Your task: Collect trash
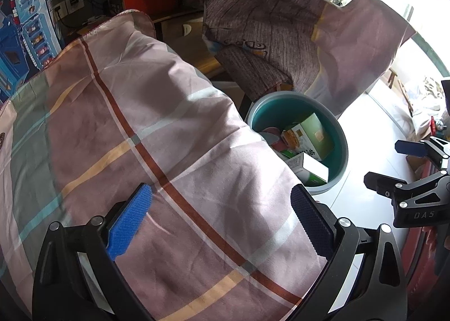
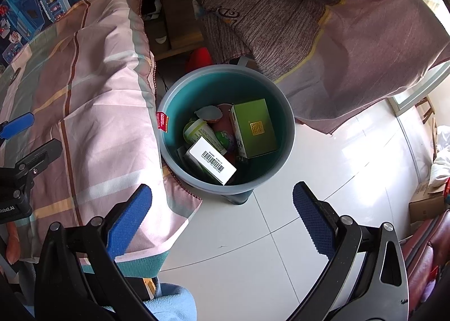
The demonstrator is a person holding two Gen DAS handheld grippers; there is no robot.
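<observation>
Two cardboard boxes (image 2: 254,128) inside round plastic bin (image 2: 287,135); tools (image 2: 222,218) agape.

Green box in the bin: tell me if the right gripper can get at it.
Probably yes. The right gripper is open above the bin, and the green box lies on top, uncovered, with nothing between them.

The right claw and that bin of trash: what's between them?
Only bare white floor separates the open right claw from the bin, seen in the right wrist view.
</observation>
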